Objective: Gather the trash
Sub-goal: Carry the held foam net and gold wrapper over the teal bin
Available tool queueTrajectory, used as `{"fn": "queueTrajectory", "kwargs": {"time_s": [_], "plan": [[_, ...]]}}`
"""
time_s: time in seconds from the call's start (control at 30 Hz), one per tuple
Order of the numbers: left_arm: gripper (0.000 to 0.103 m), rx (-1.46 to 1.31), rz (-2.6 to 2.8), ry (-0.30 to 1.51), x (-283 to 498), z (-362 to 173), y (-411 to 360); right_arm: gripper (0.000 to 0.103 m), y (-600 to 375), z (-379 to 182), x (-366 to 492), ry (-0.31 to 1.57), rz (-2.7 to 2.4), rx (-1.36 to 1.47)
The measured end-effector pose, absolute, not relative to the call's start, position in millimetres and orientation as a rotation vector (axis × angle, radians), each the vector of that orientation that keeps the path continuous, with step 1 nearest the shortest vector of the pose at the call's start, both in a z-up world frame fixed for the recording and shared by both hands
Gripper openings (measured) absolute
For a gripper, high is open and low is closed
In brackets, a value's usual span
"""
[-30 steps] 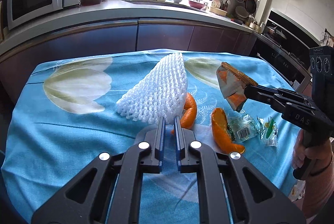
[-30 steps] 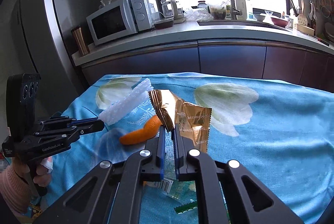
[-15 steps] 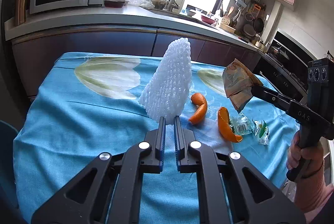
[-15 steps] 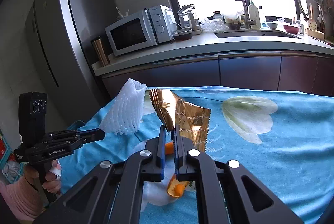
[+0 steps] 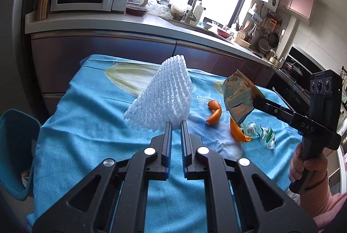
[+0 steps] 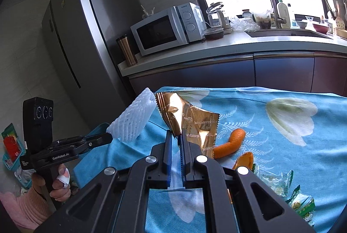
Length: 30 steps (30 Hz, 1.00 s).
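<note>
1. The white foam fruit-net sleeve [image 5: 161, 96] is the bulkiest piece, and the left gripper [image 5: 175, 124] pinches it only by its lower edge, so it stands up above the blue flower-printed cloth on the worktop [image 5: 86, 124]. Foam this light and springy could, I judge, slip from so thin a bite or catch on the rim of the blue plastic bin [image 5: 15, 124] beside the worktop's left edge and fall outside it.
2. The crumpled gold foil snack wrapper [image 6: 188, 122] is clamped by one corner in the right gripper [image 6: 176, 134], its jaws pressed together on the foil. Slick film may slide out if swung, and both carried items could collide if the hands converge on one bin.
3. Two orange peel strips [image 6: 229, 143] lie on the cloth near a white paper napkin [image 5: 219, 139]; a low sweep of either tool could knock them off the worktop.
4. Small clear and green candy wrappers [image 5: 258, 134] sit just beside the nearer peel, easy to overlook or flatten.
5. Readable writing, largest first: "GenRobot.AI" on the left tool, "DAS" on the right one, "DAOXIANGCUN" and "1773" on the foil; a barcode label on one clear wrapper is too small to read.
</note>
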State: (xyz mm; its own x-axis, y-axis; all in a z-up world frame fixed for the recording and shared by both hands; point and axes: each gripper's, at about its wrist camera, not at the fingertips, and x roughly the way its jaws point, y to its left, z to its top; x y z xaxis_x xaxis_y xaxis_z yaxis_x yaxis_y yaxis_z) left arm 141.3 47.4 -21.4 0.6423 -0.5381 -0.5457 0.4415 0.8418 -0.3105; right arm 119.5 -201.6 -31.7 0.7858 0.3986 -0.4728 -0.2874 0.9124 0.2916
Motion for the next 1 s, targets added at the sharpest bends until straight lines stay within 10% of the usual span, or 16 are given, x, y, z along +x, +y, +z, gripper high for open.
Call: {"fn": "queueTrajectory", "kwargs": {"time_s": [1.0], "plan": [[0.008, -0.224, -0.395, 0.636, 96, -14, 137, 0.006, -112, -32, 131, 0.591, 0.584, 0.187]]}}
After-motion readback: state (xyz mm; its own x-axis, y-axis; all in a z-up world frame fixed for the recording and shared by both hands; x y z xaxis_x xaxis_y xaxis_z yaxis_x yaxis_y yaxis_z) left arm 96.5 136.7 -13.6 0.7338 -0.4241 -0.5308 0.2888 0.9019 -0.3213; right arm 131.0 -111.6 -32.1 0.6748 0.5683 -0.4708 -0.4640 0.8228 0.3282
